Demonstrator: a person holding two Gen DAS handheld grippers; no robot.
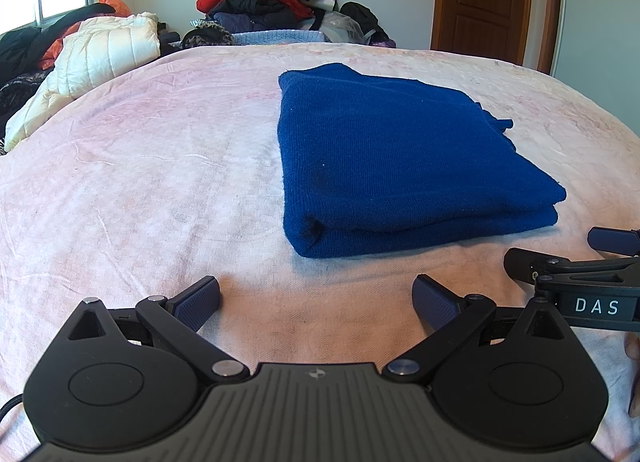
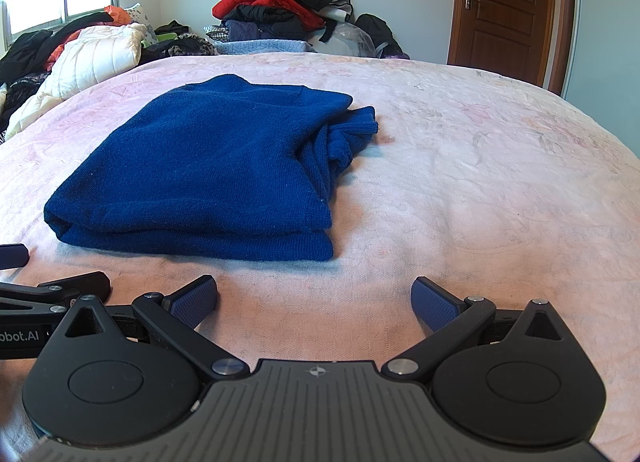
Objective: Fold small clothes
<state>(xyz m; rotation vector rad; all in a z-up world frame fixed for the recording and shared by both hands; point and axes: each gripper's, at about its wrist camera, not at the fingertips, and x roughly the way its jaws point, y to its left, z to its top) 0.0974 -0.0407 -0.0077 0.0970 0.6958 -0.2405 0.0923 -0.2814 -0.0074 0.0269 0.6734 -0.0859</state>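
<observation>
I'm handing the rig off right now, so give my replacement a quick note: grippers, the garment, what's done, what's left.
Left gripper: open, empty, hovering low over the bedspread short of the garment.
Right gripper: open, empty, beside the left one.
Blue knit garment: folded in layers, flat on the bed, touched by neither gripper.
Done: this piece looks folded.
Left: a bunched part sticks out at its far right; tidy it if needed.

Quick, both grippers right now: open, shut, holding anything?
Left gripper: open, empty, short of the folded blue sweater.
Right gripper: open, empty, also short of the sweater.
</observation>
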